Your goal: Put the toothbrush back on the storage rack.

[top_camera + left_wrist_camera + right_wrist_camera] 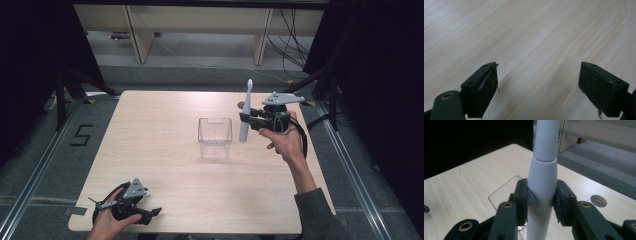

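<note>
Your right gripper squeezes the toothbrush upright, in the air just right of the clear cup. Your left gripper rests open and empty at the near left. If the brush tips or bumps the rim, the light cup could fall over.

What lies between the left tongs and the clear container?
Nothing: in the high view, only bare wooden table separates the left tongs from the clear container. The right tongs hold the toothbrush beside it.

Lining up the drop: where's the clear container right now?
In the high view the clear container stands upright near the table's middle, just left of the white toothbrush clamped upright in the right gripper.
</note>
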Demonstrator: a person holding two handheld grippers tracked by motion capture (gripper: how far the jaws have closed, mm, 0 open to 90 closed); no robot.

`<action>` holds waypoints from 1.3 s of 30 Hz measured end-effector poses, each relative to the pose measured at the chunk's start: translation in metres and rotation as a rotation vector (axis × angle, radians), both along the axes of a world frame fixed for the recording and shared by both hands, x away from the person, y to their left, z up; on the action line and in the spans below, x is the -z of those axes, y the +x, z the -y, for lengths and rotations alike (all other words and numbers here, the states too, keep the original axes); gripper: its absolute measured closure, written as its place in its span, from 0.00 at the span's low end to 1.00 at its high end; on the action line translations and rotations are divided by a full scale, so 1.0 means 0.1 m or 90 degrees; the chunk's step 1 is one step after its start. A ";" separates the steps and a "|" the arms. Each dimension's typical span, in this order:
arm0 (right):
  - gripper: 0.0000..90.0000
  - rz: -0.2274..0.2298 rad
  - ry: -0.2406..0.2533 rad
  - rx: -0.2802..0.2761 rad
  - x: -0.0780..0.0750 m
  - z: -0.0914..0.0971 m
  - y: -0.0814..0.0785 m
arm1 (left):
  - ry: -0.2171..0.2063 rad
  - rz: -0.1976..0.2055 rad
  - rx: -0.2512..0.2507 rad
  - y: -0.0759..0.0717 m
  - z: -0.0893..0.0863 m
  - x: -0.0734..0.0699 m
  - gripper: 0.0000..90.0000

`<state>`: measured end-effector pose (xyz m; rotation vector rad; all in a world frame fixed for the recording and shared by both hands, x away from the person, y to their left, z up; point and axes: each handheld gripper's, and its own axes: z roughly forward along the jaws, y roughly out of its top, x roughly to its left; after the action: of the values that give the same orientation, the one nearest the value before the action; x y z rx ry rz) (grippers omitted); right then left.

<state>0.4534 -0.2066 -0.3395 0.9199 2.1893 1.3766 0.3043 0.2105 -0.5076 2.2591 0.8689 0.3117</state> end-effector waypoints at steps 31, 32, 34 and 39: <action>0.75 -0.042 -0.047 -0.035 0.14 -0.68 0.34 | -0.004 0.003 0.002 -0.01 0.00 -0.01 0.17; 0.75 -0.039 -0.057 -0.041 0.15 -0.68 0.36 | -0.003 0.003 0.002 -0.01 0.00 -0.01 0.17; 0.75 -0.041 -0.057 -0.034 0.18 -0.70 0.37 | -0.003 0.003 0.003 -0.01 0.00 -0.01 0.17; 0.75 -0.059 -0.084 -0.035 0.24 -0.75 0.40 | -0.003 0.003 0.003 -0.01 0.00 -0.01 0.17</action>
<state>0.4935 -0.1315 -0.3640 0.8976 2.3598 1.2200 0.3035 0.2107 -0.5067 2.2546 0.8611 0.3129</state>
